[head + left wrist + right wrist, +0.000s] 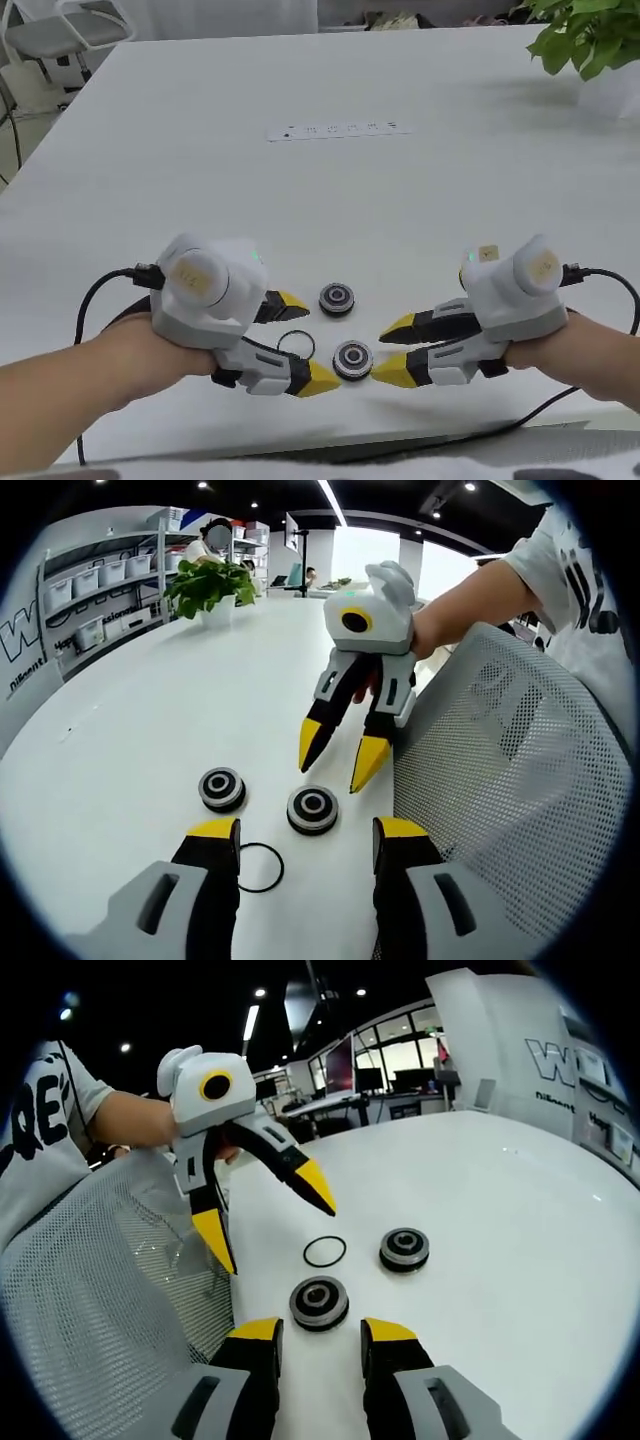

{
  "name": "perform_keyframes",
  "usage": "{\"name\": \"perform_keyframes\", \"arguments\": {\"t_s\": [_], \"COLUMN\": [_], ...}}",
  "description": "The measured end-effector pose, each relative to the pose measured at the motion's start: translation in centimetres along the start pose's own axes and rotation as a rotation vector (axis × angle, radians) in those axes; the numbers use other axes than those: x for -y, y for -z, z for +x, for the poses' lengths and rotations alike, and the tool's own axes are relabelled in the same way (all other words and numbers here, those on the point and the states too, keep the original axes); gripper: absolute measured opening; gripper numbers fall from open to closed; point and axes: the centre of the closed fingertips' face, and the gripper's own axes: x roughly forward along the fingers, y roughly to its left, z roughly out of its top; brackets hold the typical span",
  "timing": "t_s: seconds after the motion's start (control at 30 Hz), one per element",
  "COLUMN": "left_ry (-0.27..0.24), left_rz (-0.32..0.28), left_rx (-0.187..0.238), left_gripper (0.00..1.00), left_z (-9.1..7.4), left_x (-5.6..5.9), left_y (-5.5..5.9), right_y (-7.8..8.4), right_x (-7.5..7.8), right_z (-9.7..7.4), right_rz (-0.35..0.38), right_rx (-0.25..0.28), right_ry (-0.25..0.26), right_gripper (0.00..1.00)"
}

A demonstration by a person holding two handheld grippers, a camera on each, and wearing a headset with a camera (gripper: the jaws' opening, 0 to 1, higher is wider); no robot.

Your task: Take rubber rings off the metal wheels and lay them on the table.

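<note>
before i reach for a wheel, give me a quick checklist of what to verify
1. left tool open and empty: ok
2. right tool open and empty: ok
3. near wheel lying just ahead of the right tool, in line with its gap: ok
4. loose ring flat on the table, apart from both wheels: ok
5. far wheel lying flat, nothing touching it: ok
6. which wheel carries a rubber ring: cannot tell
</note>
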Motion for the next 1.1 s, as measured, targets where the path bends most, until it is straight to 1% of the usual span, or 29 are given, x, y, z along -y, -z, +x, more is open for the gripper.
{"name": "perform_keyframes", "arguments": {"t_s": [0.13, 0.53, 0.63, 0.87, 0.97, 1.1], "left_ry": [0.015, 0.049, 0.051, 0.054, 0.054, 0.051], "left_rz": [-0.003, -0.002, 0.014, 0.008, 0.007, 0.000], "left_rx": [-0.003, -0.019, -0.022, -0.028, -0.038, -0.024], "left_gripper": [0.45, 0.34, 0.29, 0.21, 0.19, 0.16], "left_z": [0.6, 2.3, 2.6, 3.3, 3.6, 3.5], "left_x": [0.3, 1.0, 1.1, 1.0, 1.0, 1.0], "left_y": [0.0, 0.0, 0.0, 0.0, 0.2, 0.0], "right_y": [0.3, 0.3, 0.4, 0.5, 0.6, 0.7], "right_x": [0.0, -0.1, -0.1, -0.1, -0.2, -0.1], "right_z": [0.2, 0.3, 0.3, 0.1, 0.1, 0.1], "right_rz": [0.004, 0.008, 0.012, 0.015, 0.017, 0.019], "right_rx": [0.000, 0.007, 0.009, 0.011, 0.012, 0.013], "right_ry": [-0.002, -0.005, -0.002, 0.006, 0.007, 0.009], "right_gripper": [0.28, 0.28, 0.29, 0.28, 0.28, 0.28]}}
